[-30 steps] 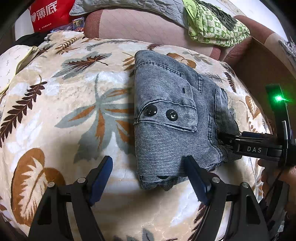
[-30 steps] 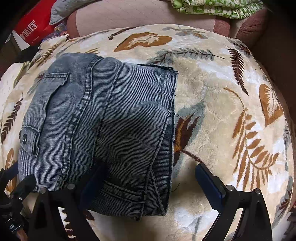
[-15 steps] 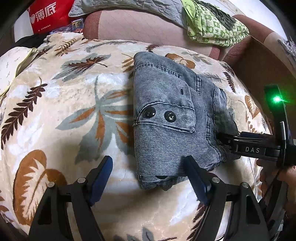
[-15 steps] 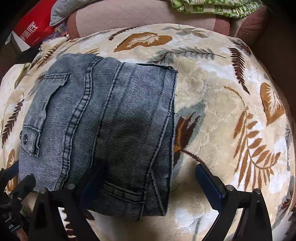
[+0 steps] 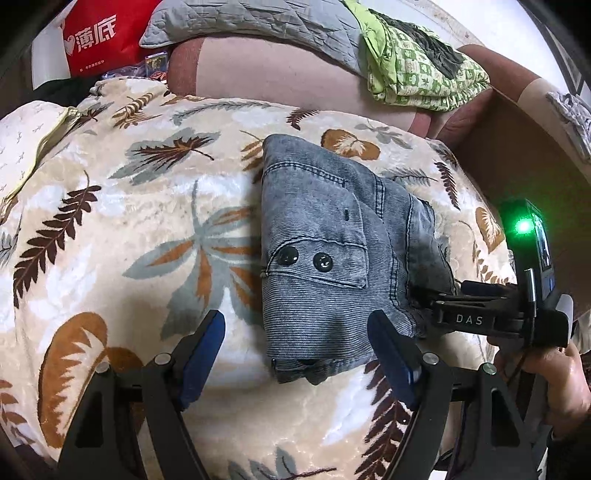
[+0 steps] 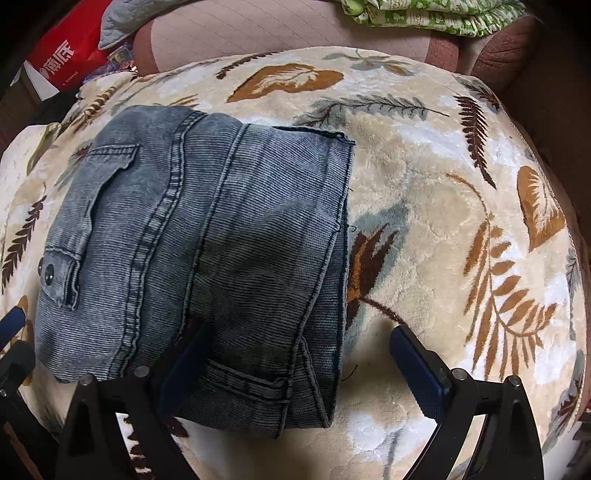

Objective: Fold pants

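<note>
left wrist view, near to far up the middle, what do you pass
left gripper → folded pants → leaf-print blanket → pink sofa back → grey quilt

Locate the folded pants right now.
The folded pants lie on the leaf-print blanket, right of centre in the left wrist view, in front of the sofa back, between the open left gripper and right gripper.

A cream plush blanket (image 5: 110, 229) printed with brown, orange and grey leaves is spreading out below me. Behind it a pinkish sofa back (image 5: 273, 74) is carrying a grey quilted cover (image 5: 258, 22) and a folded green patterned cloth (image 5: 417, 70). A red bag with white lettering (image 5: 99, 33) is sitting at far left.
</note>
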A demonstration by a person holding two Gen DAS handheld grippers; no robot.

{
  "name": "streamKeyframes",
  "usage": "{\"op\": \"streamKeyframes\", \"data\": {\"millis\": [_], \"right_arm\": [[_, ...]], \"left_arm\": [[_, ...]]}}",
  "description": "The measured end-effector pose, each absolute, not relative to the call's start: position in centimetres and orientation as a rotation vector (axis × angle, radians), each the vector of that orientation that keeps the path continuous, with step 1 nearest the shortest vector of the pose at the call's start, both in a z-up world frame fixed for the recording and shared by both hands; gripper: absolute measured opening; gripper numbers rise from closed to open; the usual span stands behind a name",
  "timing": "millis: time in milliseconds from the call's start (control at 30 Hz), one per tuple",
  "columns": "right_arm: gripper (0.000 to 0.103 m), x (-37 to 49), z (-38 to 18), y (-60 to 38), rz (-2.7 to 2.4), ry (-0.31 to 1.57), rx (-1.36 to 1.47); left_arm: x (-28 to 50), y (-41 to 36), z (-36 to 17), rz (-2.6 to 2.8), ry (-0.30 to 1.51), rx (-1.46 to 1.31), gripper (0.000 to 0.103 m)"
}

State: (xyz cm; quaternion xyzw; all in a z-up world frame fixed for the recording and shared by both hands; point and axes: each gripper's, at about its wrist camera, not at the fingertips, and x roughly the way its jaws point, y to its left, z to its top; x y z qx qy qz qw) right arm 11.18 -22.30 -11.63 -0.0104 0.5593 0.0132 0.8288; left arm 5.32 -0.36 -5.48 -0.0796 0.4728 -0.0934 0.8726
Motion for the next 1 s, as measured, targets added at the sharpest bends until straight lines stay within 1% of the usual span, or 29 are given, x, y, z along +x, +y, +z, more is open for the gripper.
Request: {"op": "streamKeyframes", "data": {"millis": [1000], "right_arm": [[0.098, 11.1, -11.6, -23.2, 0.04, 1.188, -0.012]], "left_arm": [[5.5, 0.9, -6.2, -0.164, 1.008, -0.184, 0.08]]}}
